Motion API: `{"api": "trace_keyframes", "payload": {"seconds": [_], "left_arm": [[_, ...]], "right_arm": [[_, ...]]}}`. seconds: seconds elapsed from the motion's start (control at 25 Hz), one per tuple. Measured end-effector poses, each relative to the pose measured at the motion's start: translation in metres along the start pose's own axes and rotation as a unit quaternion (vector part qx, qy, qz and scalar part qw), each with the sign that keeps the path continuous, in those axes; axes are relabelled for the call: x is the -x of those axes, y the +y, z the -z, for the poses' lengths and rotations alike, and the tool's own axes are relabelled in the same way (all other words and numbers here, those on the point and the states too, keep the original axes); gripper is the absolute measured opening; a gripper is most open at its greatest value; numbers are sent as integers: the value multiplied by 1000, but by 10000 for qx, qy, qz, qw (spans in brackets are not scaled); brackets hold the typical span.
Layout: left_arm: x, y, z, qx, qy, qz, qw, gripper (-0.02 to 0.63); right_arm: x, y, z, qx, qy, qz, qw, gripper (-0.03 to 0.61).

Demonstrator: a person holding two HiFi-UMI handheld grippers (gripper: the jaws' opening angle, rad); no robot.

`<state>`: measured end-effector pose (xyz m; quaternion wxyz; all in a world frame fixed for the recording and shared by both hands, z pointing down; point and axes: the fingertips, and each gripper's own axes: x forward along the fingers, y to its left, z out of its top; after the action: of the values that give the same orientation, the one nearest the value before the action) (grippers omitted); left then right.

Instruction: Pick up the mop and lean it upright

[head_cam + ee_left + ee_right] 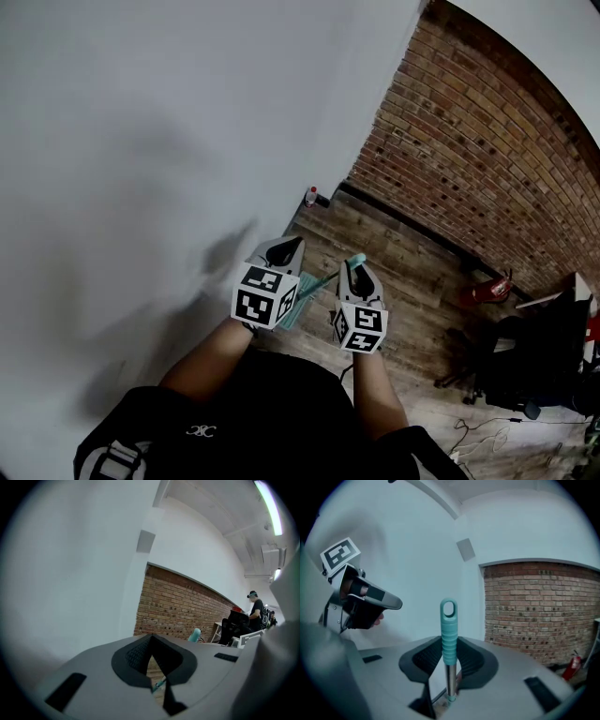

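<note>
Gripping the mop (449,630) by its ribbed teal end, the right gripper (449,643) has its jaws closed on the handle, which stands upright between them just short of the white wall (141,122); the left gripper (151,639) hangs beside it, nearer the wall, jaws closed tip to tip on nothing. The shaft runs down toward the floor (403,253); its lower end is hidden under the left gripper in the head view, so I cannot tell whether the head rests on the boards. Likely trouble: the hold is one-handed and at the very top, so the shaft could swing or slip through the pads; leaned too flat, the foot may skid on the wood and the tip scrape down the wall. Room looks good; the wall face ahead is bare; a bottle (311,196) stands at its foot by the corner with the brick wall (469,141); an extinguisher (487,291) lies well away from the wall.
</note>
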<state>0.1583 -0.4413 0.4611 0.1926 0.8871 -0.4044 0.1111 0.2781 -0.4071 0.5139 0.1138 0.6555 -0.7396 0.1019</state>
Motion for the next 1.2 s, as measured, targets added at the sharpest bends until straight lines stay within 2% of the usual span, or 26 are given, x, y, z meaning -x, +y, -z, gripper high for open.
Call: {"api": "trace_keyframes", "payload": {"seconds": [0.36, 0.68, 1.2], "left_arm": [[13, 20, -2, 209, -100, -241, 9994, -5], [40, 37, 1, 237, -107, -636, 9976, -5], [91, 77, 9, 370, -165, -1304, 9906, -5]], "right_arm": [[-18, 20, -5, 109, -56, -268, 9996, 109], [-49, 56, -13, 304, -80, -793, 9964, 110], [-118, 158, -11, 694, 242, -1870, 9796, 114]]}}
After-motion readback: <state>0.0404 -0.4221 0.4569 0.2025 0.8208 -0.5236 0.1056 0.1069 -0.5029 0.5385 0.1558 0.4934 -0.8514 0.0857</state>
